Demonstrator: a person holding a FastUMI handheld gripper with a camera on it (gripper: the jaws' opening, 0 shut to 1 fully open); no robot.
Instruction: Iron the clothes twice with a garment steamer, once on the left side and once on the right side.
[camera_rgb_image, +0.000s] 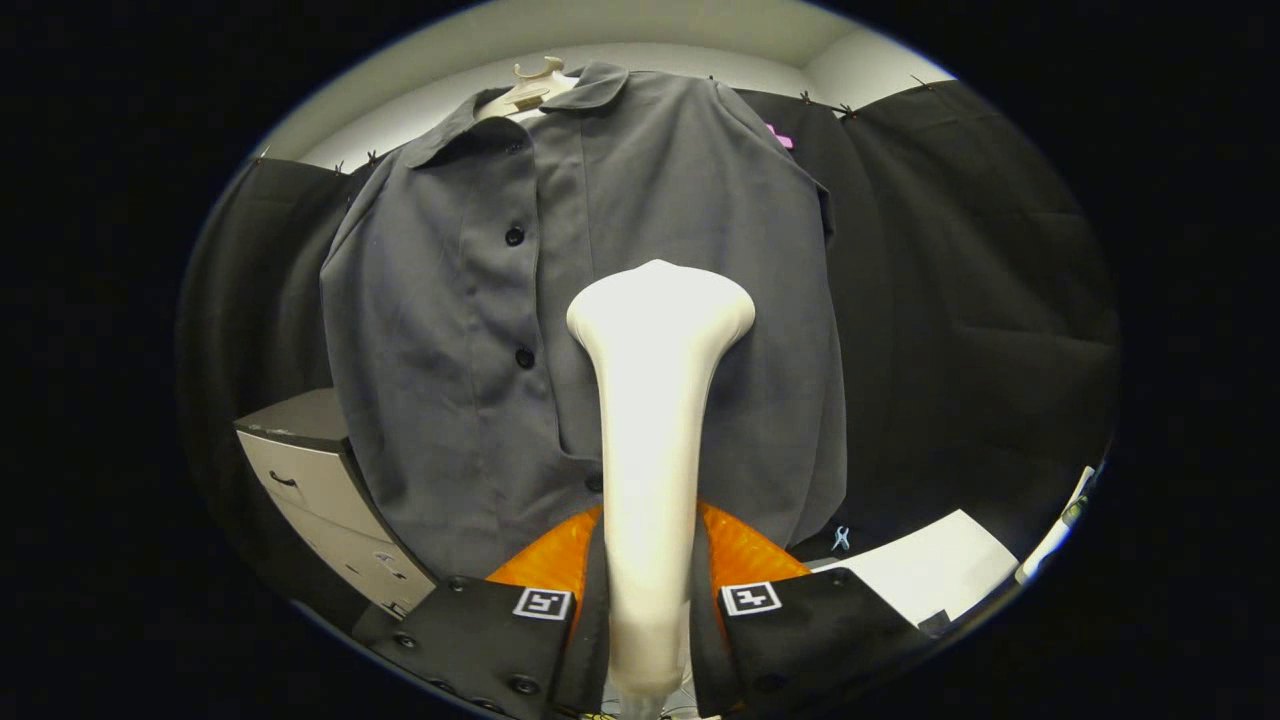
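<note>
A grey button-up shirt (470, 330) hangs on a pale hanger (533, 88) in front of the black booth wall. My gripper (650, 575) is shut on the handle of a white garment steamer (655, 400). The steamer rises straight up from between my fingers (545, 570). Its wide head sits against the shirt's right half, just right of the button line and about mid-chest height. The steamer hides the strip of shirt behind it.
A low cabinet with drawers (320, 490) stands at the lower left of the shirt. A white table surface (930, 570) lies at the lower right, with a small clip (841, 538) near its edge. Black cloth (980, 330) hangs behind and to the right.
</note>
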